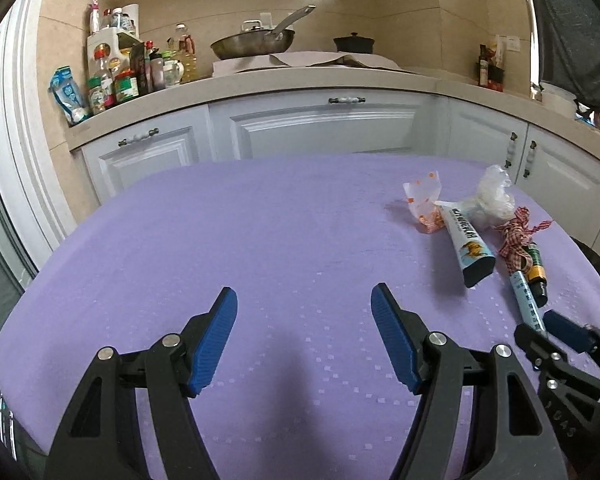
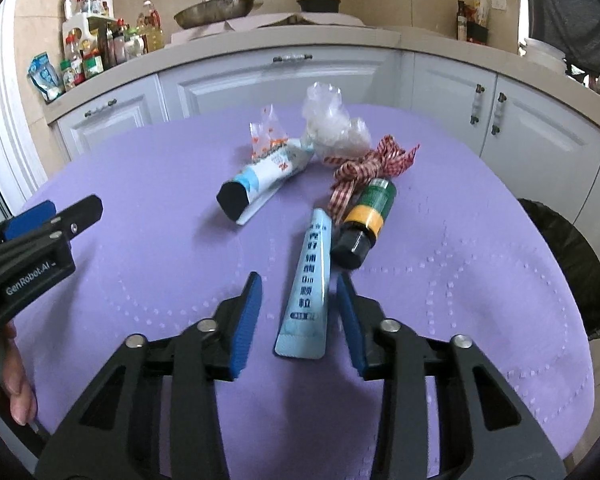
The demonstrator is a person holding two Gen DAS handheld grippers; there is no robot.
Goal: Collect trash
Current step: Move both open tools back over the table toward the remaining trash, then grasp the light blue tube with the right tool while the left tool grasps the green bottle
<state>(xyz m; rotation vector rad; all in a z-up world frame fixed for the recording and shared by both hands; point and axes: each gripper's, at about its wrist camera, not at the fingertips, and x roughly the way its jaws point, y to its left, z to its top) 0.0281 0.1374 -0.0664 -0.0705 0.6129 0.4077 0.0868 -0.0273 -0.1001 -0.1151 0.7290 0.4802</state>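
The right gripper (image 2: 296,312) is low over the purple cloth (image 2: 140,208), with its jaws partly open. A light blue sachet (image 2: 306,292) lies flat between them, pointing away from the tool. The right pad is just beside the edge of the sachet; whether it touches I cannot tell. The left pad stands clearly apart from it. So the sachet is between the jaws but not clamped.

Just ahead of the right finger lies a small green bottle (image 2: 366,220) with a yellow band and a black cap, the cap toward the tool. Behind the bottle is a red checked ribbon (image 2: 364,168), which touches it. Further ahead and to the left lies a white and blue tube (image 2: 260,180) with a black cap. Behind the tube stand a clear wrapper (image 2: 266,136) with orange marks and a crumpled clear bag (image 2: 332,128).

The left gripper (image 1: 304,304) hovers over a bare part of the cloth, wide open and holding nothing. All the trash lies to its right, well apart from its fingers.

A dark bin (image 2: 568,264) is at the right edge of the table, to the right of the right gripper. A hand (image 2: 8,384) shows at the lower left of the right wrist view.
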